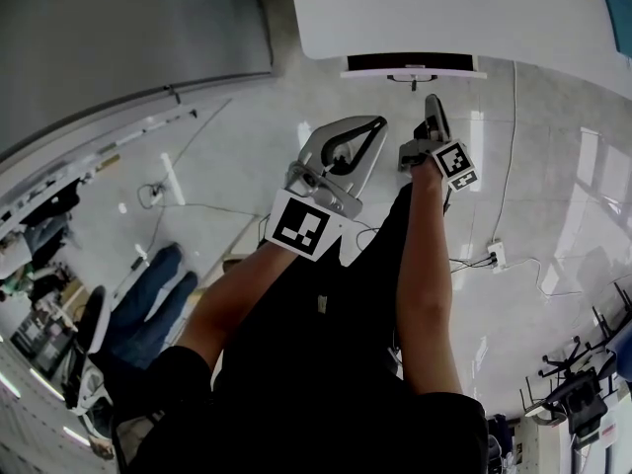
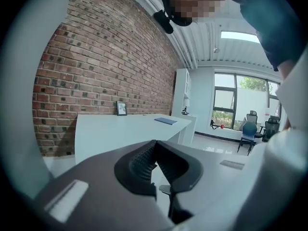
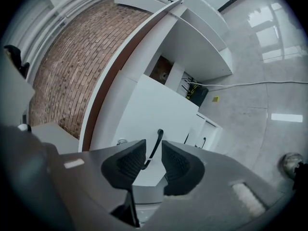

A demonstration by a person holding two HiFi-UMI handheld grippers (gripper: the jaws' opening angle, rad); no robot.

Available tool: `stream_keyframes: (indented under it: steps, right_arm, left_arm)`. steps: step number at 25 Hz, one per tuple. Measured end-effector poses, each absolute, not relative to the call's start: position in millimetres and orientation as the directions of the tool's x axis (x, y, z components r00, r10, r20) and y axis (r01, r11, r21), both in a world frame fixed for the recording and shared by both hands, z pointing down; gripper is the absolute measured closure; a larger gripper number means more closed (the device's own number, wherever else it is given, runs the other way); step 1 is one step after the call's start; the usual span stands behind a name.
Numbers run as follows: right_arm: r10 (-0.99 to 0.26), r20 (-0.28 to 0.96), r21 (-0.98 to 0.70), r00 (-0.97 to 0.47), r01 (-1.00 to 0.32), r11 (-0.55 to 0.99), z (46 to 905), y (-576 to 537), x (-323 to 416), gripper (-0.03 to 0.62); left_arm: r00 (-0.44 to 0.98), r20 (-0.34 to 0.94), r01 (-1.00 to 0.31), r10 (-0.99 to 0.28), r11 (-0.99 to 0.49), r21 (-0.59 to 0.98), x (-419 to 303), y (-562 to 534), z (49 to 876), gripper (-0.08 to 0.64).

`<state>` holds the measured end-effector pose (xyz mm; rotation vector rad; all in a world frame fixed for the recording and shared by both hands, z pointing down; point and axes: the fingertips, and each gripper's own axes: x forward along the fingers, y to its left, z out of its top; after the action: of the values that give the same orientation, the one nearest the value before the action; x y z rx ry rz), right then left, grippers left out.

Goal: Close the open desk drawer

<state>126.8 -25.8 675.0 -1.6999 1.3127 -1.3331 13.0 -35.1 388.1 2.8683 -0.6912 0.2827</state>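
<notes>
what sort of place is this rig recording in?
Most likely an office: a long white desk against a brick wall, swivel chairs by a big window, and a glossy tiled floor.

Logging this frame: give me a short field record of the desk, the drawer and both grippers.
desk: white, at top of head view
drawer: stands out from the desk edge, open
handle: black, seen beyond the right jaws, not gripped
left gripper: jaws together, nothing between them
right gripper: jaws apart, empty, aimed at the handle
contact: neither gripper touches the drawer
</notes>
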Motion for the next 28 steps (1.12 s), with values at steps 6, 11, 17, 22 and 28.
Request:
stream_keyframes:
  steps: [6,11,17,22,28]
  right_arm:
    - [-0.942,0.335,-0.899,-0.019,-0.307,-0.313,682.9,-40.2,122.2,0.486]
    - [-0.941,0.339,-0.907,-0.022,-0.273,-0.32,693.2,-52.9,121.9,0.485]
    - [-0.944,0.328,-0.92,-0.029,-0.238,-0.312,703.7,-65.9,123.0,0.486]
    - [-0.948,0.316,-0.931,-0.045,-0.209,-0.3,706.1,-69.8,122.4,0.54]
    - [-0.948,0.315,-0.934,-0.049,-0.197,-0.3,706.9,-70.4,123.3,0.546]
  left_arm:
    - [0.872,0.208,-0.473,-0.443,-0.871,0.128,16.9,-40.4,390.0,0.543]
    - [0.863,0.198,-0.494,-0.465,-0.858,0.139,17.1,-50.2,393.6,0.543]
    - [0.85,0.202,-0.517,-0.486,-0.844,0.145,16.7,-61.6,401.0,0.543]
    - [0.835,0.203,-0.544,-0.512,-0.823,0.163,14.0,-69.7,408.5,0.543]
    - [0.816,0.201,-0.574,-0.541,-0.799,0.178,7.6,-73.3,414.6,0.543]
